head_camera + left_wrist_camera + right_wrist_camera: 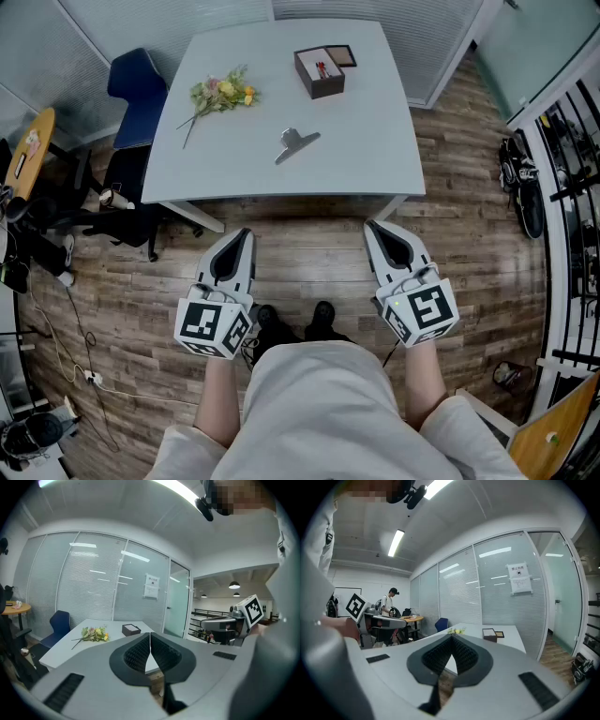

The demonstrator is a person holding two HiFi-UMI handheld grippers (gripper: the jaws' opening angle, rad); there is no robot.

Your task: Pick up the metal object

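Metal object (297,144) lies on the table (375,141), long axis near-left to far-right; left gripper (246,232) and right gripper (369,226) pressed together

Looking like an office: glass partitions (136,592) with blinds (51,588) are enclosing the room, a white table (375,141) and blue chair (141,94) are standing on wood-look flooring (309,253), a notice (519,579) is hanging on the glass, strip lights (395,542) are glowing overhead.

Bright, even indoor light from ceiling strips (396,542). Strip reflections glare on glass wall (93,573). Table (375,141) sharp, shadows soft. Both gripper views bowed, dark at corners; nearest foreground slightly soft.
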